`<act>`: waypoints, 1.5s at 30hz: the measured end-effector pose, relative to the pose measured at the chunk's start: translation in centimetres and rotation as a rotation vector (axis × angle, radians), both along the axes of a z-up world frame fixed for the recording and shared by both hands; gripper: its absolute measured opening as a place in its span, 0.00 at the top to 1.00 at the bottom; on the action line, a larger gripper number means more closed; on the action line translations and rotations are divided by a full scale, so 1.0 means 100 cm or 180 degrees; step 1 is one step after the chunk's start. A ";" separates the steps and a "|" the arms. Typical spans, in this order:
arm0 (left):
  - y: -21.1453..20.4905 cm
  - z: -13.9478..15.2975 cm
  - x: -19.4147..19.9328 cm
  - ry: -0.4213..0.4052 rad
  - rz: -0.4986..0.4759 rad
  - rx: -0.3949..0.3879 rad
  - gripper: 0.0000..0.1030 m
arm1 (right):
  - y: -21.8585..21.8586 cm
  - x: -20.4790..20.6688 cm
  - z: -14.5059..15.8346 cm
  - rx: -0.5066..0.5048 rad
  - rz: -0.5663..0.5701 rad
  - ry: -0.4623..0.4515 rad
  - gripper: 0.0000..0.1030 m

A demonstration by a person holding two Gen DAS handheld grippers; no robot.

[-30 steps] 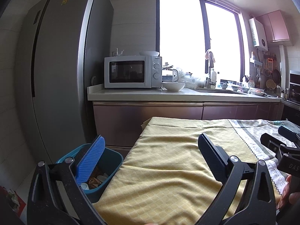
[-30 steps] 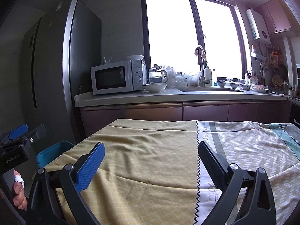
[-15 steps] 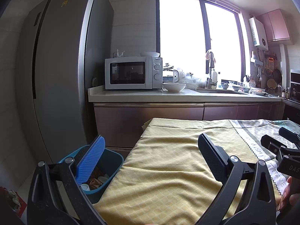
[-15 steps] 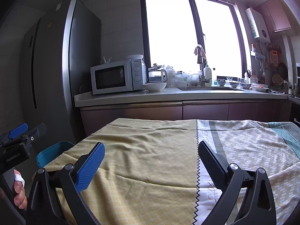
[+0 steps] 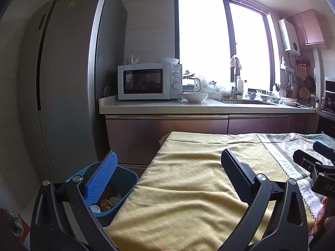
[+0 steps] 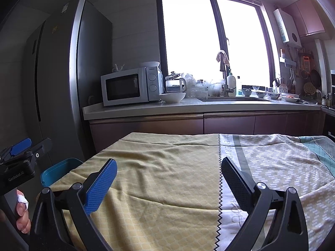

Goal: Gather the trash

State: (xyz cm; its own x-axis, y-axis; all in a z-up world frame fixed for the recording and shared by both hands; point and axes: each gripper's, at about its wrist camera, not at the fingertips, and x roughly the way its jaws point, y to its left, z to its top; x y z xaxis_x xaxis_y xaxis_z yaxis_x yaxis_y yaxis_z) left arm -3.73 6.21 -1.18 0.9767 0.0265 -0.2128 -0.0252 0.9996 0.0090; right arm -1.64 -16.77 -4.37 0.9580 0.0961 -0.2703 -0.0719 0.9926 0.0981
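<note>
A blue trash bin [image 5: 123,185] stands on the floor at the table's left side, with cups and wrappers inside; its rim also shows in the right wrist view [image 6: 60,167]. My left gripper [image 5: 169,167] is open and empty, held above the table's left edge, its blue pad over the bin. My right gripper [image 6: 168,173] is open and empty above the middle of the table. The table is covered by a yellow and patterned cloth [image 6: 167,167], with no trash seen on it.
A tall grey fridge [image 5: 62,83] stands left of the bin. Behind the table runs a kitchen counter [image 5: 188,106] with a microwave [image 5: 148,81], a white bowl [image 5: 194,97] and a sink. A red bag [image 5: 14,221] lies on the floor at far left.
Both grippers have drifted very slightly; the view has shifted a little. Both stay open and empty.
</note>
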 end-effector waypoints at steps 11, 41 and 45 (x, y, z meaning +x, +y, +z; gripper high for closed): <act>-0.001 0.000 0.000 0.0003 0.0007 0.0008 0.05 | -0.001 0.000 0.000 0.0007 -0.0007 -0.0007 0.06; -0.004 -0.001 0.002 0.0028 0.0024 0.0020 0.05 | -0.006 -0.001 0.004 0.0010 -0.0037 -0.0037 0.06; -0.004 -0.001 0.002 0.0033 0.0020 0.0014 0.05 | -0.006 -0.001 0.004 0.0009 -0.0040 -0.0037 0.06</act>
State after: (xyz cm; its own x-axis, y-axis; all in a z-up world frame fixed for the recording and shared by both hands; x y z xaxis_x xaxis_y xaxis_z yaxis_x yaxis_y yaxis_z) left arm -3.52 5.86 -1.25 0.9743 0.0336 -0.2229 -0.0313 0.9994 0.0136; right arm -1.77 -17.40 -3.92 0.9622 0.0849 -0.2588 -0.0606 0.9931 0.1003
